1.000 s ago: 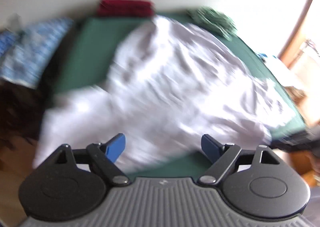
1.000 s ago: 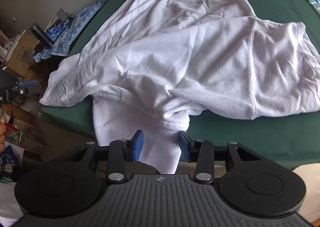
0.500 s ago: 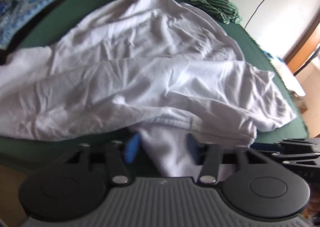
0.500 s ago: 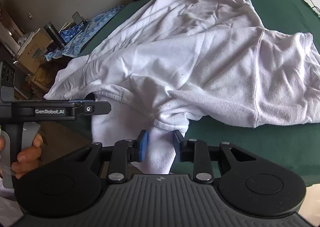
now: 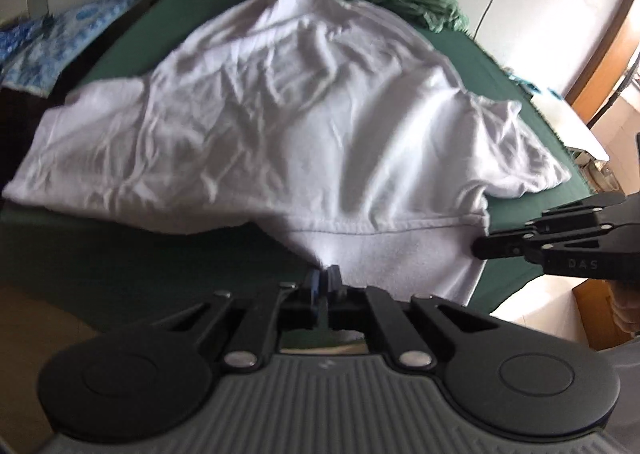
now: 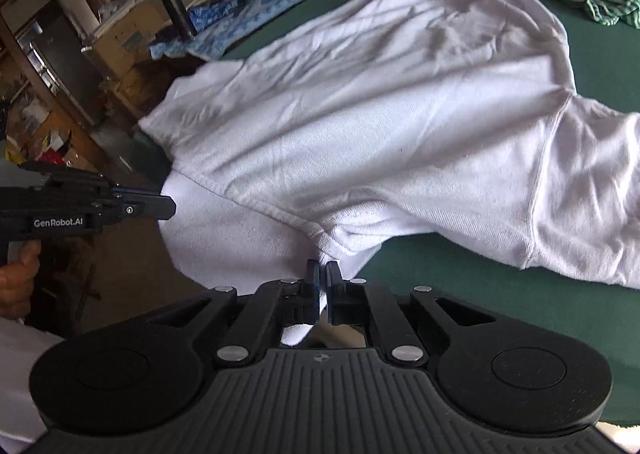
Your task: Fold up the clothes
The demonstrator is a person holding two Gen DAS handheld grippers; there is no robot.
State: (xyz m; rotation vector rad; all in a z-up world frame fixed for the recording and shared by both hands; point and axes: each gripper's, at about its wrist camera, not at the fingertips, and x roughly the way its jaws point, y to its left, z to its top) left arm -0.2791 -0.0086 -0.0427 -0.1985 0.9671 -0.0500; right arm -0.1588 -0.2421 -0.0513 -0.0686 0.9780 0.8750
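Both claws are gripping the near hem of the white shirt (image 5: 304, 126): left claw (image 5: 325, 281), right claw (image 6: 323, 274). The shirt is lying spread and rumpled on the green worktop (image 6: 592, 66), sleeves out; folding is remaining.

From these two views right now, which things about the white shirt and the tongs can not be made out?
- Cloth inside each pinch: the shut left tongs and right tongs cover it.
- White shirt underside and lower layers: hidden by its own top layer.
- Its right sleeve end: cut off by the right wrist view's edge.
- Left wrist view: blurred, so fine seams are unclear.
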